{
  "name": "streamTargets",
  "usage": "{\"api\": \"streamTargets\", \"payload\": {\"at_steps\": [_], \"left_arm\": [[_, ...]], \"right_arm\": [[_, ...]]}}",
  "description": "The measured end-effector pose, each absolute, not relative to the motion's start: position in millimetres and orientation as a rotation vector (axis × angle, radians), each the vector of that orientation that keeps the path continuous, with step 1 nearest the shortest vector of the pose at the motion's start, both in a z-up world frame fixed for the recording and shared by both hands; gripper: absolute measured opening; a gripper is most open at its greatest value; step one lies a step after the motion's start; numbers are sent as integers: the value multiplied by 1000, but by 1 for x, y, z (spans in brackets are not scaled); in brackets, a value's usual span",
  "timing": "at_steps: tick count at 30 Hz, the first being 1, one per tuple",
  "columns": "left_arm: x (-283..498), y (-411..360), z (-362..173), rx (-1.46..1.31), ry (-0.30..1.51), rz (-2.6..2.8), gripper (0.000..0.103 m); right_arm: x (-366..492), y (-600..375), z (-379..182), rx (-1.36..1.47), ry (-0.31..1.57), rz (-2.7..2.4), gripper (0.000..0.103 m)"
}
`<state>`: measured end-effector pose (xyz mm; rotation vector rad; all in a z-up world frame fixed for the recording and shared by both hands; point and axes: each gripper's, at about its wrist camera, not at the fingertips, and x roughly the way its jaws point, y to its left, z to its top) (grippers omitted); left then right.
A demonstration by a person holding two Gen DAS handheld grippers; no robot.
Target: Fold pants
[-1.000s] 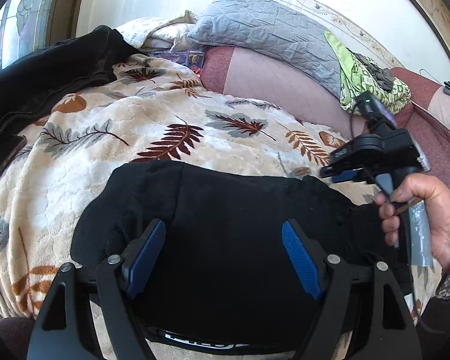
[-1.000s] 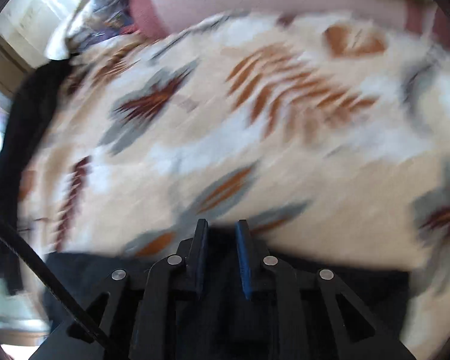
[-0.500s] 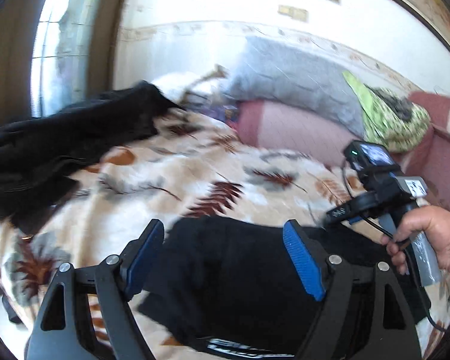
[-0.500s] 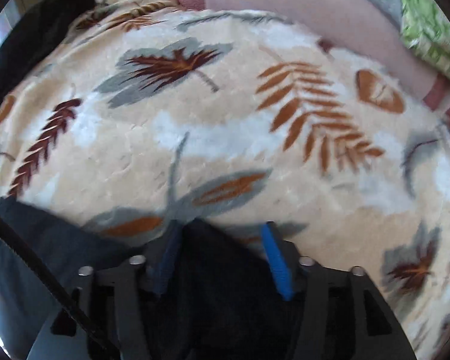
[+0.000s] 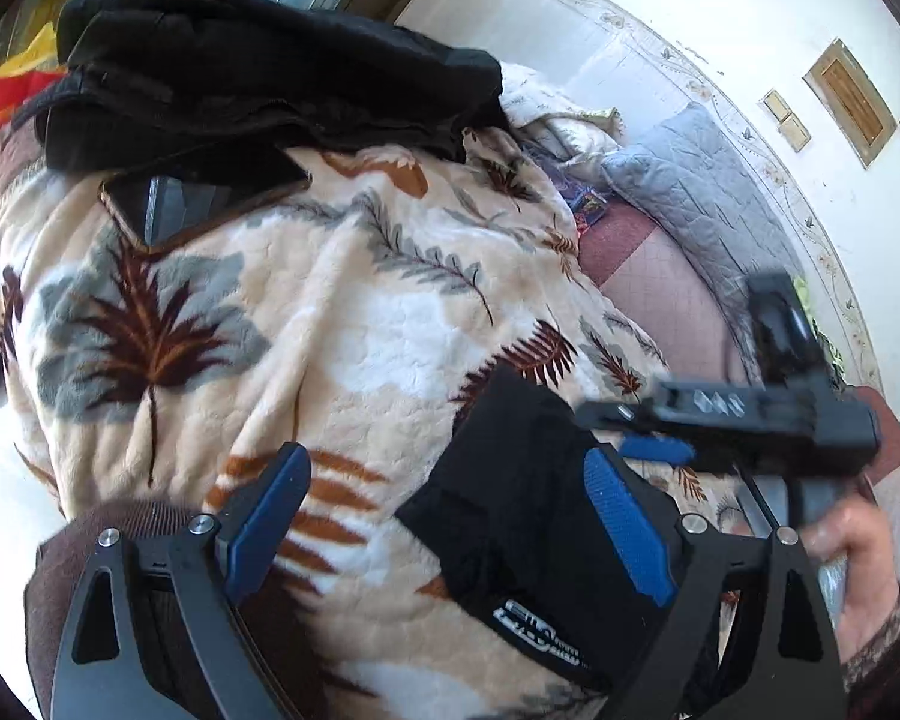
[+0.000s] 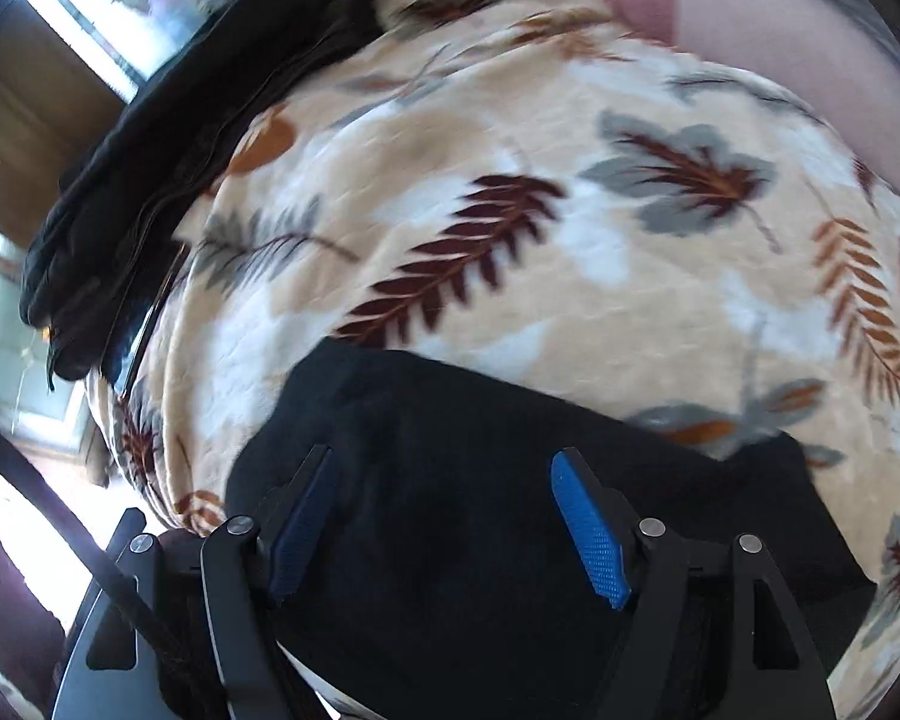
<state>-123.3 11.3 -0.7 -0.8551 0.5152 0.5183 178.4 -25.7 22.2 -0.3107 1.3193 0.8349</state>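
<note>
Bed, covered by a cream leaf-print blanket (image 5: 354,324), fills both views. Heap of dark clothing (image 5: 258,90) at the far edge by the window; grey pillow (image 5: 696,192) against the wall, well apart from the work.

Black pants (image 6: 510,516) lie on the near part of the blanket as a compact folded bundle, white logo print on the near edge. In the right wrist view the bundle's long axis runs left-right across the frame.

Right gripper (image 6: 444,516): fingers spread wide, nothing between them, directly over the bundle's middle. Contact with the cloth cannot be told.

Left gripper (image 5: 444,516): also spread wide and empty. It sits off to the bundle's left; only its right finger overlaps the cloth, the left finger is over bare blanket.

Judgement: fold looks near complete. Right gripper is the nearer one; any further fold or smoothing turns on closing across that left-right axis. The left gripper would have to shift right first.
</note>
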Motion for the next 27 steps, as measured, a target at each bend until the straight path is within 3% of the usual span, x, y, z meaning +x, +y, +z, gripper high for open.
{"api": "streamTargets", "payload": {"at_steps": [2,7,11,14,16,18,22,23,24,25,26,27], "left_arm": [[-126,10,-5,-877,532,502,92],[-133,7,-11,-885,554,494,92],[-135,6,-10,-877,563,466,92],[-133,6,-10,-876,564,450,92],[-129,7,-10,-883,568,431,92],[-118,7,-11,-867,593,412,92],[-88,-1,-19,-758,670,391,92],[-81,-3,-23,-742,689,377,88],[-78,-5,-26,-742,696,351,61],[-74,-7,-29,-744,708,321,44],[-70,-11,-29,-728,729,300,30],[-69,-17,-23,-696,723,297,23]], "right_arm": [[168,10,15,-402,1345,870,78],[148,81,-25,-676,1406,815,96],[126,99,-47,-843,1362,746,99],[124,93,-39,-846,1348,755,72],[125,84,-34,-867,1333,749,44],[126,76,-29,-858,1332,751,38],[121,65,-20,-814,1311,772,37],[120,62,-19,-801,1309,774,37],[119,60,-17,-780,1309,778,37],[121,58,-14,-767,1309,783,37],[119,58,-10,-750,1307,789,37],[121,53,-2,-728,1304,798,36]]}}
